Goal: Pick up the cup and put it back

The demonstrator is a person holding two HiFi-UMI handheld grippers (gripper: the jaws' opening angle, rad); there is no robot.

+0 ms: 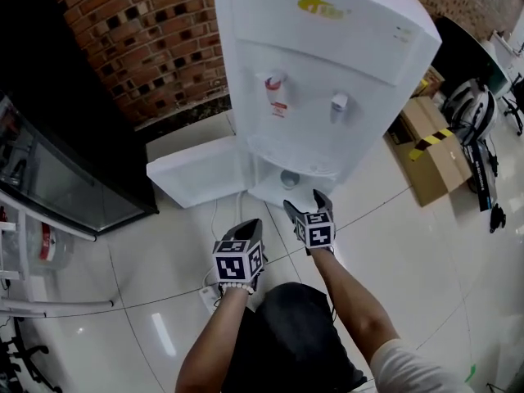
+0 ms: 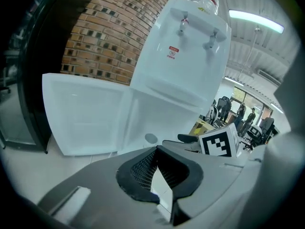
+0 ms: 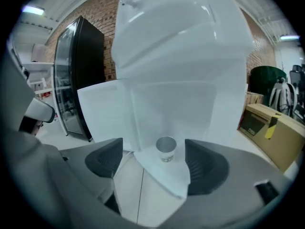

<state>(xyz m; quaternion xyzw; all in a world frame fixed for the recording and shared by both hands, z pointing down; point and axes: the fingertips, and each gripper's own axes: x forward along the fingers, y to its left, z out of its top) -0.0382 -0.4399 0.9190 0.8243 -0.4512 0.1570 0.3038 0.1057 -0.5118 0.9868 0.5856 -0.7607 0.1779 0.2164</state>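
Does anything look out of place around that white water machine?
Only mildly. The water dispenser's lower door stands swung wide open to its left. A small cup sits alone down in the bottom compartment, not under the taps. No spill or damage shows.

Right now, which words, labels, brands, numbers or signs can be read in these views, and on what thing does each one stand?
No text reads clearly.
Yellow logo on the water dispenser: too blurred to read.
Red label under its red tap: too small.
Print on the cup: blurred.
Dark print on the cardboard box: blurred.
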